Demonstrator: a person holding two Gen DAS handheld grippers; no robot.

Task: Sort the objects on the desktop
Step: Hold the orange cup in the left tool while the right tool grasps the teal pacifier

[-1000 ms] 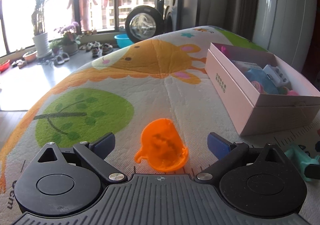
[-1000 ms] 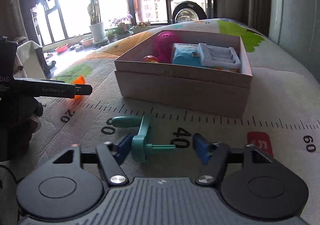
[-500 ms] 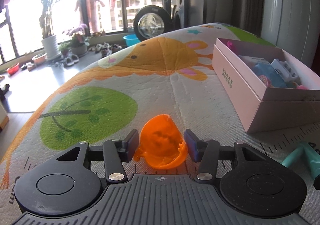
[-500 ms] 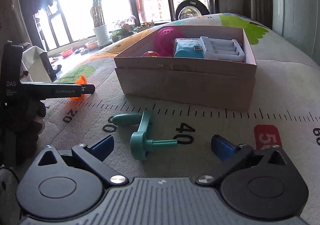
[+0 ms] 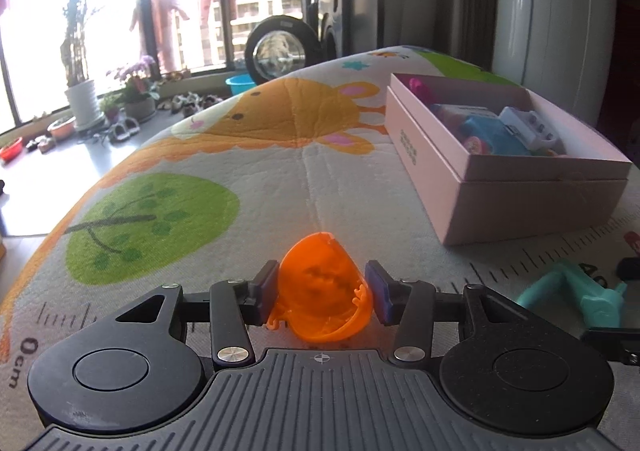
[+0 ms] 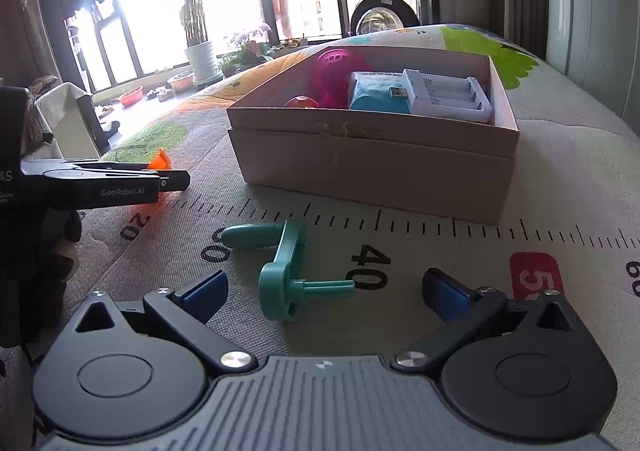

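Left claw (image 5: pixel 322 293) pinches the orange shell (image 5: pixel 320 287): both pads press its sides, and the shell sits low between them, on or just above the mat (image 5: pixel 280 179); which, I cannot tell. Box (image 5: pixel 500 187) lies ahead and to the right of this claw, already holding several items. Risk, judged: the shell looks thin, curved and smooth, so the pads may squeeze it out forward or let it tip during the carry; its small tabs could catch the mat pile if the lift is too shallow. Right claw (image 6: pixel 324 287) stands spread wide, nothing gripped, with the teal crank (image 6: pixel 280 267) on the mat between and just ahead of its pads. Risk, judged: closing on the round peg could roll or spin the crank. The two claws work close together; swinging the left one toward the box could clip the right.
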